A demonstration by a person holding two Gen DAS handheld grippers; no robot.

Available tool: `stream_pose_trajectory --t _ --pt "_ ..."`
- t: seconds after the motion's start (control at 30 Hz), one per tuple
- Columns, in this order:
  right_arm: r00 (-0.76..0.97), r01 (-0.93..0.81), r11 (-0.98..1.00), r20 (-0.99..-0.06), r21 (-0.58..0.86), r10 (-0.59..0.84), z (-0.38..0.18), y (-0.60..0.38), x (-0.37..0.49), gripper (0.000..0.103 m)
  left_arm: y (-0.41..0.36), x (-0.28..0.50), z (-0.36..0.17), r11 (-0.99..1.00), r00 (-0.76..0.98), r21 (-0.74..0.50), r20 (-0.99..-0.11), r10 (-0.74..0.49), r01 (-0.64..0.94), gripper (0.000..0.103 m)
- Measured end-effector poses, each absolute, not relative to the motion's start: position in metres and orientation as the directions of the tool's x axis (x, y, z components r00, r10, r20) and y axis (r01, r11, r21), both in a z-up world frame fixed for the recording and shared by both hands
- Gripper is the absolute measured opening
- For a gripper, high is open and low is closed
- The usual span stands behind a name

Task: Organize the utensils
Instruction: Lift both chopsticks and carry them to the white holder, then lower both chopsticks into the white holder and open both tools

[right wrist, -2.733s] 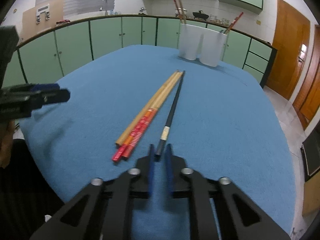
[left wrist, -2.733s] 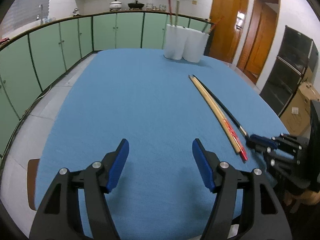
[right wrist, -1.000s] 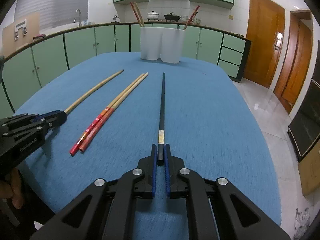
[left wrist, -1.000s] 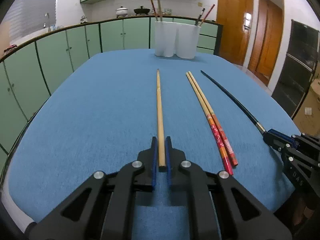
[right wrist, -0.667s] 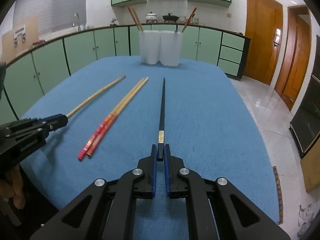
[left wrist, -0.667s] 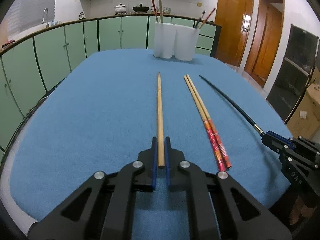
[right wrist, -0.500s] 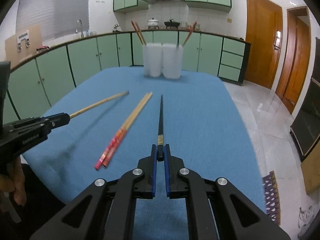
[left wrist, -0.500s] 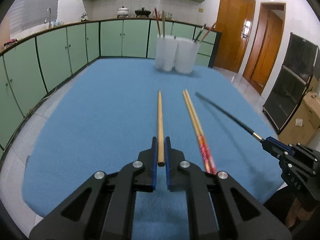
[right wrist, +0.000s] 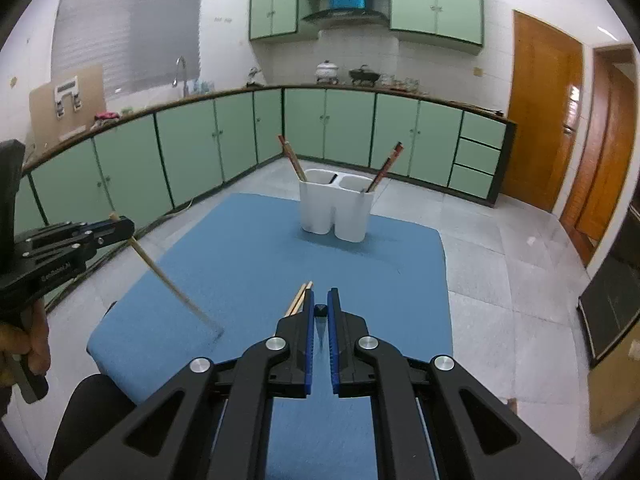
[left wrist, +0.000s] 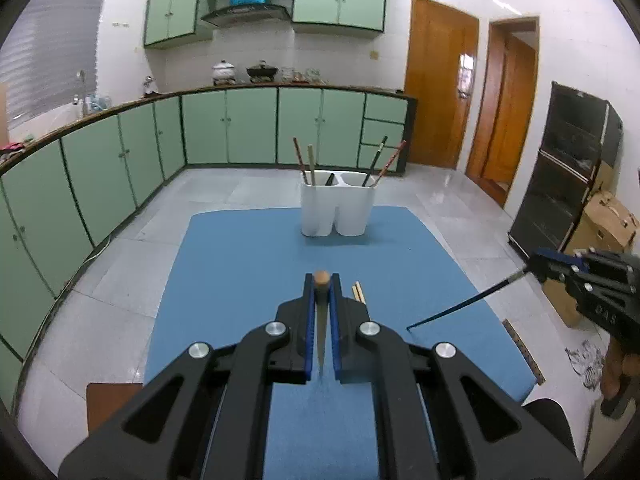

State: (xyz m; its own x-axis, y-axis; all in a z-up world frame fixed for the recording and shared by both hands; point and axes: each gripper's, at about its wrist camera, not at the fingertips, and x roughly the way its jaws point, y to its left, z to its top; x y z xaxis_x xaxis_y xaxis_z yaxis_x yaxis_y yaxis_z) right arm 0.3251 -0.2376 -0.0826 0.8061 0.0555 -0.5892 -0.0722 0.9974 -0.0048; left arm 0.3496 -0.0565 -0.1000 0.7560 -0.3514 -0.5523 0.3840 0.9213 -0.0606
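My left gripper (left wrist: 321,280) is shut on a plain wooden chopstick (left wrist: 321,278), held high above the blue table with its tip hanging down; it shows from the side in the right wrist view (right wrist: 172,284). My right gripper (right wrist: 319,298) is shut on a black chopstick (right wrist: 320,310), also lifted and pointing down; it shows in the left wrist view (left wrist: 460,306). A red-patterned pair of chopsticks (right wrist: 298,298) lies on the table under the grippers. The white two-compartment holder (left wrist: 338,208) stands at the far edge with several chopsticks in it.
The blue cloth-covered table (left wrist: 240,264) is below both grippers. Green cabinets (left wrist: 120,152) line the left and back walls. A black cabinet (left wrist: 576,168) and cardboard box (left wrist: 604,224) stand on the right. A brown stool (left wrist: 112,400) sits at lower left.
Both grippers have risen well above the table and tilted down, lifting the wooden and black chopsticks off the cloth so they hang tip down. The red pair stays on the table.
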Motion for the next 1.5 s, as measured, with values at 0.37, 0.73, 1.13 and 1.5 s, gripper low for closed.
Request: stream_pose_trajectory --t 0.37,0.73,1.13,1.5 --pt "0.695 -0.090 0.996 -0.715 0.017 0.075 -0.055 -0.243 0.401 0.006 -0.066 0.399 -0.088 0.898 0.662 -0.074 -0.651 -0.373 0.433 0.006" --pt "0.676 -0.049 0.998 -0.735 0.034 0.058 0.021 -0.259 0.446 0.006 -0.084 0.437 -0.018 0.875 0.681 -0.060 -0.602 -0.416 0.481 0.006" --pt "0.745 -0.012 0.999 -0.666 0.032 0.030 0.109 -0.263 0.494 0.006 -0.126 0.491 0.070 0.884 0.749 -0.071 -0.502 -0.432 0.462 0.006" --pt "0.778 0.031 0.999 -0.628 0.026 -0.008 0.118 -0.275 0.560 0.006 -0.169 0.567 0.088 0.902 0.785 -0.045 -0.475 -0.398 0.429 0.006"
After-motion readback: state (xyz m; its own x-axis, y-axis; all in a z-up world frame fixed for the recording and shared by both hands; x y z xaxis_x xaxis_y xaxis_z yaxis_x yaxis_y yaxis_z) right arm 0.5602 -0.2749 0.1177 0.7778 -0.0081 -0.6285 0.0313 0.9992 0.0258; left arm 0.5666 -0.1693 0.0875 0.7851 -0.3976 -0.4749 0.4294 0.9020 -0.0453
